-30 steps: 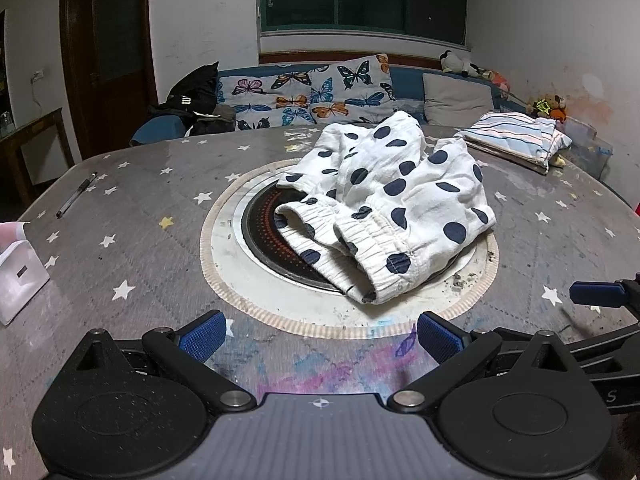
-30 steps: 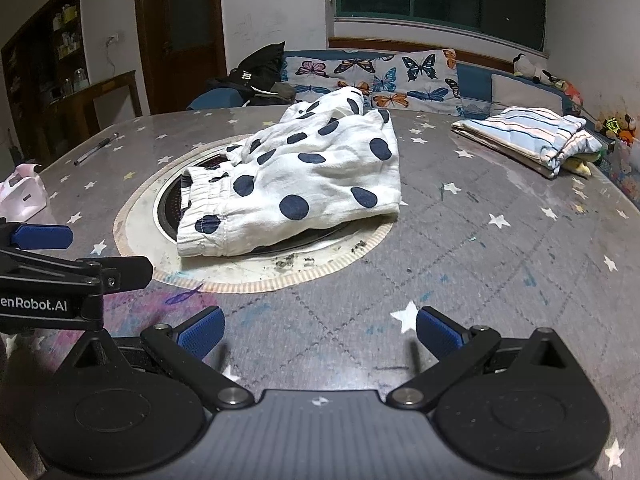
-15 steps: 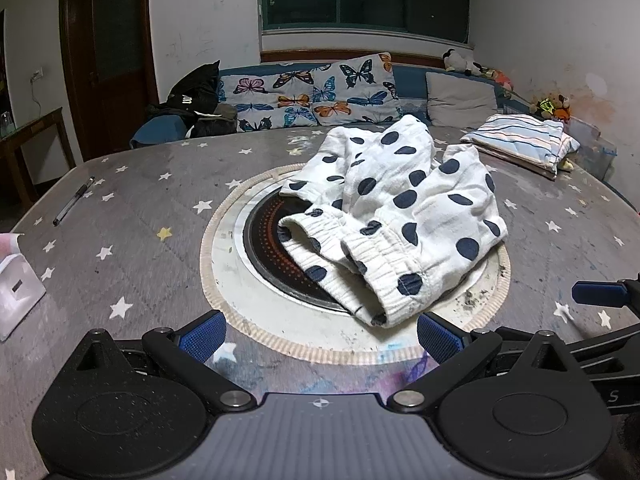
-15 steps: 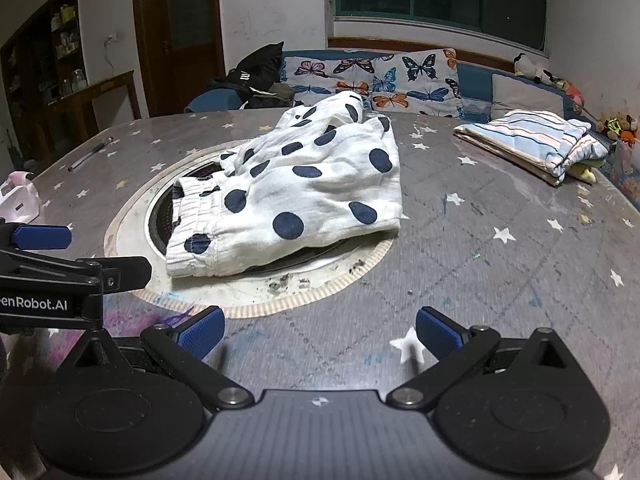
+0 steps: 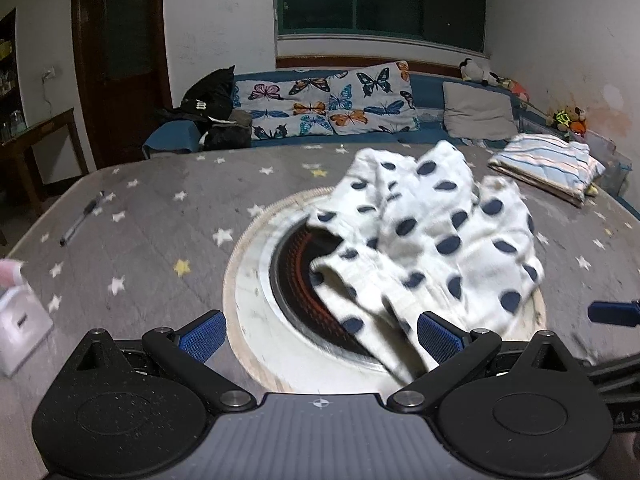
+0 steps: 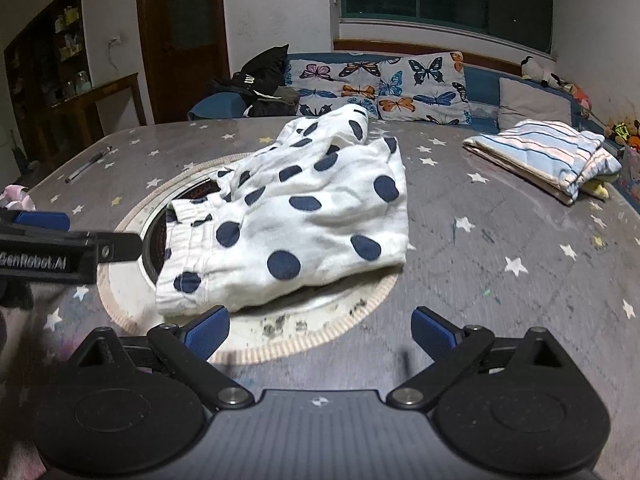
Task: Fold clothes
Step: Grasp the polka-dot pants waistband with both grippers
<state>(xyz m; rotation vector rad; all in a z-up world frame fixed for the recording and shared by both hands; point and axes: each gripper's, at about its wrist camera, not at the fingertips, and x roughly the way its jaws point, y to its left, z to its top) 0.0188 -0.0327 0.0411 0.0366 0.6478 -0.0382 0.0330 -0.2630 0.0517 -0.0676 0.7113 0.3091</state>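
Spreading its two blue-padded fingers wide, the left gripper (image 5: 318,338) hangs released just over the near rim of the round recessed heater ring with its beige ribbed border (image 5: 244,264), which is set into the middle of the grey star-printed table cover (image 5: 160,216). Its right-hand pad (image 5: 438,338) lies right at the nearest hem of the white garment with dark navy polka dots (image 5: 440,240); whether it touches the cloth cannot be told, as the picture is blurred there. Nothing is held between the fingers.

The right gripper (image 6: 320,330) is likewise released, fingers apart and empty, poised at the ring's (image 6: 304,344) near edge. Its left-hand pad (image 6: 208,330) sits just below the garment's (image 6: 304,220) gathered, elastic-looking hem. The black body of the left gripper (image 6: 60,252) reaches in from the left at the ring's far-left side.

The polka-dot garment lies crumpled across the right half and centre of the ring, bunched higher toward the far side, covering most of the dark inner grille (image 5: 296,276).

Beyond the ring to the far right, a folded pale blue-and-white striped cloth (image 6: 548,156) rests on the table cover, well apart from the garment. Left of the ring lies a pen (image 5: 82,218), and nearer, at the table's left edge, a small white box (image 5: 20,320). Behind the table stands a blue sofa with butterfly-print cushions (image 5: 324,104).
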